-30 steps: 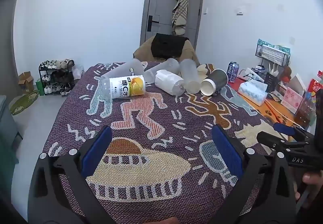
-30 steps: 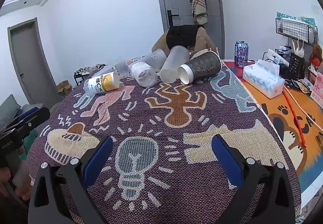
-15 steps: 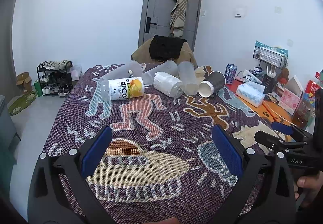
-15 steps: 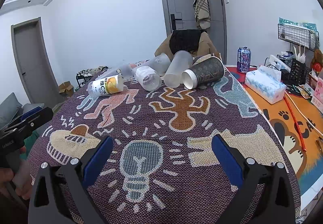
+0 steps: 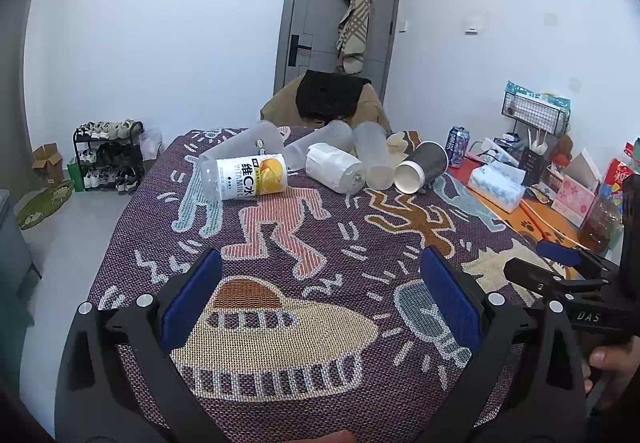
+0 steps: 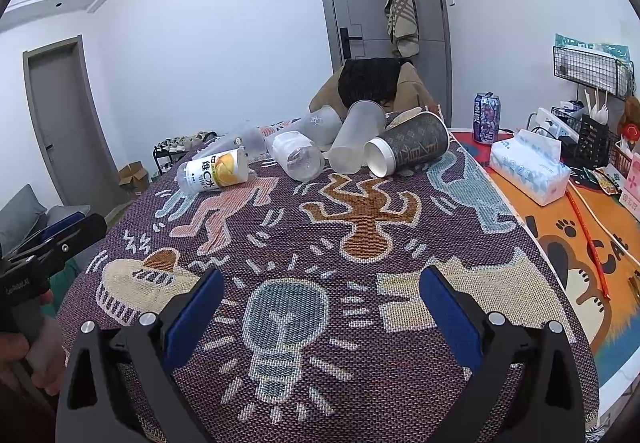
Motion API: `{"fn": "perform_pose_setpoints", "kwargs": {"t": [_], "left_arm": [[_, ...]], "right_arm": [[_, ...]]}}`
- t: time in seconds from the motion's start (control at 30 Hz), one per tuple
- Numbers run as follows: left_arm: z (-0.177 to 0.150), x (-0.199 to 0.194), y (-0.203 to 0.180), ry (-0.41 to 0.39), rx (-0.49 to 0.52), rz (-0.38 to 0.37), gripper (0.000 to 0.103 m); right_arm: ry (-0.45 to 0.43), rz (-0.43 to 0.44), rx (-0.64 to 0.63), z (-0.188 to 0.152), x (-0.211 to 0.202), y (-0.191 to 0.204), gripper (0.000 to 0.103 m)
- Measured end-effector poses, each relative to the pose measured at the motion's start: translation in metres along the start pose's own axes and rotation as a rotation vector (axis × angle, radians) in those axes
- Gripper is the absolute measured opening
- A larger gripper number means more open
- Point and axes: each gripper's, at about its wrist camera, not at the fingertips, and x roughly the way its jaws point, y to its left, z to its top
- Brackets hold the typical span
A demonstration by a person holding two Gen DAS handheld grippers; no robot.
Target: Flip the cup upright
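- Six cups lay tipped over in a cluster at the far end of the cloth (image 6: pixel 360 383), well apart from both grippers.
- We saw the labelled cup (image 6: pixel 214 171) leftmost, with clear cups (image 6: pixel 356 137) beside it.
- We saw the dark cup (image 6: pixel 412 147) rightmost, its white rim toward us.
- Our left gripper (image 5: pixel 320 299) hovered low over the near cloth, fingers spread, empty.
- Our right gripper (image 6: pixel 320 307) did likewise.
- Tissues (image 6: pixel 528 167) sat right.
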Motion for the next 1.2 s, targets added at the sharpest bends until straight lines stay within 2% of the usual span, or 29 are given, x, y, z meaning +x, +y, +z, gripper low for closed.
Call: {"fn": "perform_pose_setpoints", "kwargs": {"t": [1.2], "left_arm": [[-0.0005, 0.0002, 0.0000, -0.004, 0.000, 0.000, 0.098]], "right_arm": [[0.000, 0.004, 0.006, -0.0017, 0.0003, -0.0022, 0.096]]}}
